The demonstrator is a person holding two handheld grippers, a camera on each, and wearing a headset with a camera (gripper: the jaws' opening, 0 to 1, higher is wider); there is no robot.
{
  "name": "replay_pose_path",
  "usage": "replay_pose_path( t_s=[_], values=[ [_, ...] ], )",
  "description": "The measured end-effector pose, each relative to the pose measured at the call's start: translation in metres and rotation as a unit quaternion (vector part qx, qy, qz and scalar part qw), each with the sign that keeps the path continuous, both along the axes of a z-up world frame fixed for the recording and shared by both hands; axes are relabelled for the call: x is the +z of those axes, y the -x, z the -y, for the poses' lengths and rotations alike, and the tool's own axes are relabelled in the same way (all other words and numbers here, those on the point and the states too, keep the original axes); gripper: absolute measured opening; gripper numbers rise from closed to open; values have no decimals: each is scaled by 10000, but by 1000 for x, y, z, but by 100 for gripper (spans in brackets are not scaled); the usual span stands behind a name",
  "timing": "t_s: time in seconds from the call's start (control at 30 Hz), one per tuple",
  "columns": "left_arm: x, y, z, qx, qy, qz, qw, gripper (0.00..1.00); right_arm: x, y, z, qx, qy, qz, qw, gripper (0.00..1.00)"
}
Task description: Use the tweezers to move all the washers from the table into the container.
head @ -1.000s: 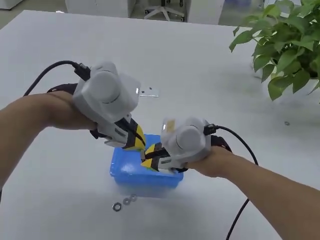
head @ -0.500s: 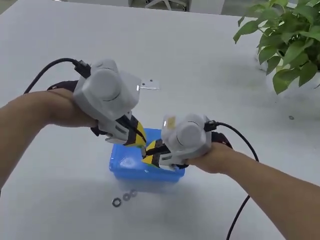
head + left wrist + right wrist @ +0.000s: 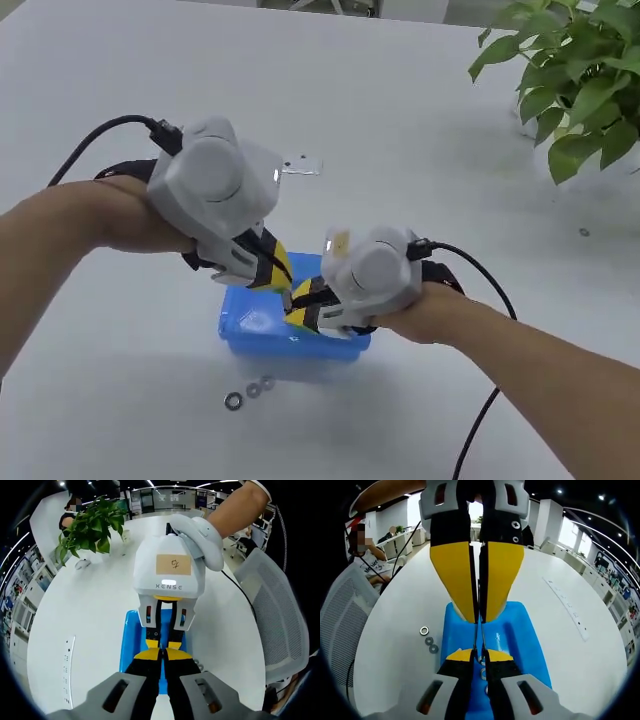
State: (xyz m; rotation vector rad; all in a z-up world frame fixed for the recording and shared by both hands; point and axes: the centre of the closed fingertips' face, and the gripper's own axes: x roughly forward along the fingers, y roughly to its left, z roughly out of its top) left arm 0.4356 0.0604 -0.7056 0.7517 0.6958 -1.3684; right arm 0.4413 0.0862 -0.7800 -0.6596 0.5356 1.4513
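Both grippers meet nose to nose over the rectangular blue plastic container (image 3: 290,345). The left gripper (image 3: 272,278) comes in from the upper left and the right gripper (image 3: 300,308) from the lower right.

Jaws: in the right gripper view both pairs of yellow pads are pinched almost shut, with only a sliver of gap. The thin metal tweezers (image 3: 480,630) run between them, clamped by both as far as it reads. The tweezer tips are hidden behind the right jaws, so it's impossible to say if they carry anything.

Washers: three small steel ring washers (image 3: 252,392) lie in a short row on the white table (image 3: 420,120), just beside the container's near wall and apart from both grippers.

Container contents: there are a couple of faint ring shapes low between the right jaws, too blurred to call.

Progress, as a judgement: the tweezers are being handed over or re-gripped above the container. At least three picks are left. None of the visible washers is in the tweezers yet.
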Motion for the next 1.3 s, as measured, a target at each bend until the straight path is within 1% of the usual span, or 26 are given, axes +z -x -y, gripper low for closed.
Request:
replay_pose_path(
  t_s=[0.3, 0.53, 0.9, 1.07, 1.3],
  values=[
    [0, 0, -1, 1, -5, 5, 10000, 5, 0, 0, -1, 14, 22, 16, 10000, 11],
    [3, 1, 0, 10, 20, 16, 10000, 5, 3, 0, -1, 3, 5, 45, 10000, 11],
    [14, 6, 2, 22, 40, 91, 9999, 5, 14, 4, 0, -28, -43, 107, 9999, 11],
    [21, 9, 2, 44, 57, 150, 9999, 5, 21, 5, 0, -58, -83, 153, 9998, 11],
    [30, 15, 3, 54, 54, 182, 9998, 5, 30, 13, 0, -77, -124, 201, 9997, 11]
  ],
)
